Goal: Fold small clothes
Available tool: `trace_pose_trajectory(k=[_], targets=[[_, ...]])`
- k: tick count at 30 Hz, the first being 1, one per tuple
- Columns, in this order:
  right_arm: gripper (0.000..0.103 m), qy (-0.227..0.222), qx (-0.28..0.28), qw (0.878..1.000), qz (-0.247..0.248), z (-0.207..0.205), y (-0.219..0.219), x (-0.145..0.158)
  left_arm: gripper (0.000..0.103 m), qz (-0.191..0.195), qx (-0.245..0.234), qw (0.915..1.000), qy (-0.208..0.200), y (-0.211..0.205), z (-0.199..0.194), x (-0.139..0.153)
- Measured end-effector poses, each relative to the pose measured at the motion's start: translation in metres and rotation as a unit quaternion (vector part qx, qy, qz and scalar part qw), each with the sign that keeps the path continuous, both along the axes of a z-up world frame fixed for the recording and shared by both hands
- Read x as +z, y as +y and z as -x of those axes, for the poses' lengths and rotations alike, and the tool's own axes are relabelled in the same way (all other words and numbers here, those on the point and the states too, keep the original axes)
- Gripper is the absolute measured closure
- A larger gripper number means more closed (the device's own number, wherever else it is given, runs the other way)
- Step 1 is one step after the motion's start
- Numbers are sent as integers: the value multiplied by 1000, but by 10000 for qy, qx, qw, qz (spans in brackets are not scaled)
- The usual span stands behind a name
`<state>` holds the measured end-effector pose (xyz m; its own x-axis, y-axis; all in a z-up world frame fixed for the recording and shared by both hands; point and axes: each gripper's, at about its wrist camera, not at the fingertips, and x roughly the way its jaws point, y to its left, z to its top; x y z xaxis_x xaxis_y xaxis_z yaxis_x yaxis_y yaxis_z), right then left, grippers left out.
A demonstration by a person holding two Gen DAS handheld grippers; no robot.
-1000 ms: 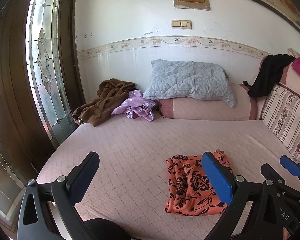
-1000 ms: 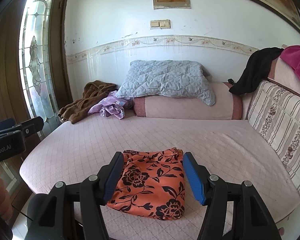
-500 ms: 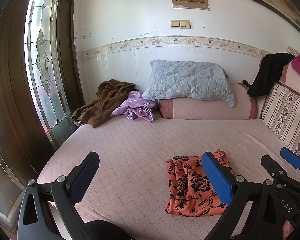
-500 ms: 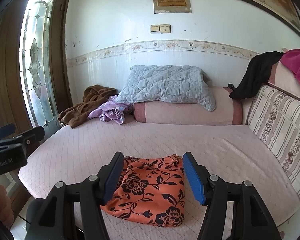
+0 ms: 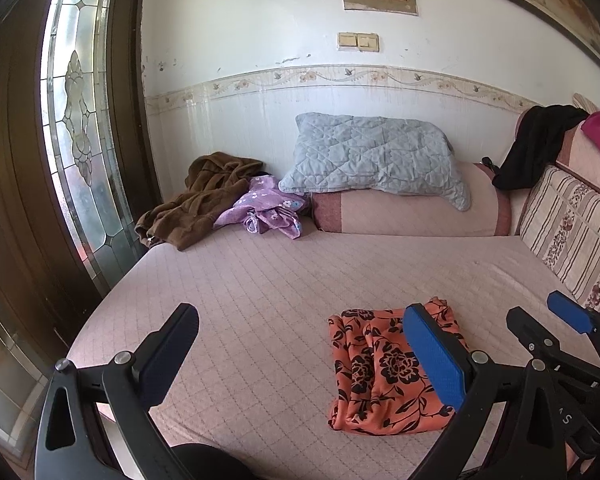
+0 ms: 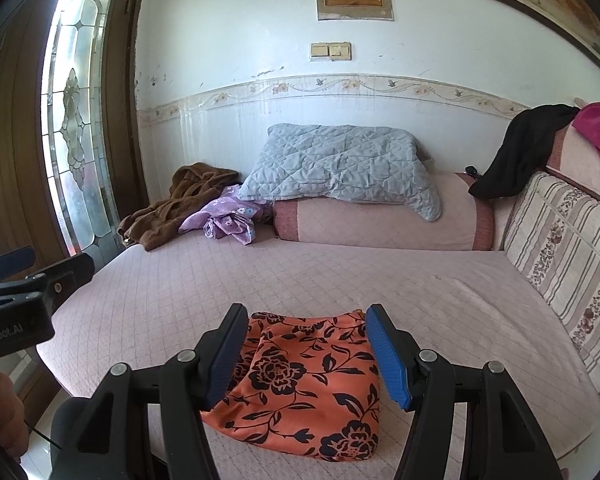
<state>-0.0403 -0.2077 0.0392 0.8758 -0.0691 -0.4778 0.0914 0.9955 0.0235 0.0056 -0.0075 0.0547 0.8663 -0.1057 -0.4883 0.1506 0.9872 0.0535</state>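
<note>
Orange floral garment (image 6: 308, 384) lies folded on bed (image 6: 420, 292).
Left hand-held gripper (image 5: 300, 354) and right hand-held gripper (image 6: 306, 354) both spread, empty, hovering above the garment, not touching.

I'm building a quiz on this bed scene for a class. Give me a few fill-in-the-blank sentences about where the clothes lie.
1. The orange floral garment lies folded on the ____ bed cover.
2. The grey quilted pillow rests on top of a pink ____.
3. The purple garment lies beside a crumpled ____ one.
4. The right gripper has its jaws ____, holding nothing.

Missing words: pink; bolster; brown; open
</note>
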Motion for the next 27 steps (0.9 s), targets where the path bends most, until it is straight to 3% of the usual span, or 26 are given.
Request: trace_pose_trajectory(k=[27], targets=[[38,210,155,9996,-54,-53,9,-18,1,71,80,9999,118,2,-41,-15]])
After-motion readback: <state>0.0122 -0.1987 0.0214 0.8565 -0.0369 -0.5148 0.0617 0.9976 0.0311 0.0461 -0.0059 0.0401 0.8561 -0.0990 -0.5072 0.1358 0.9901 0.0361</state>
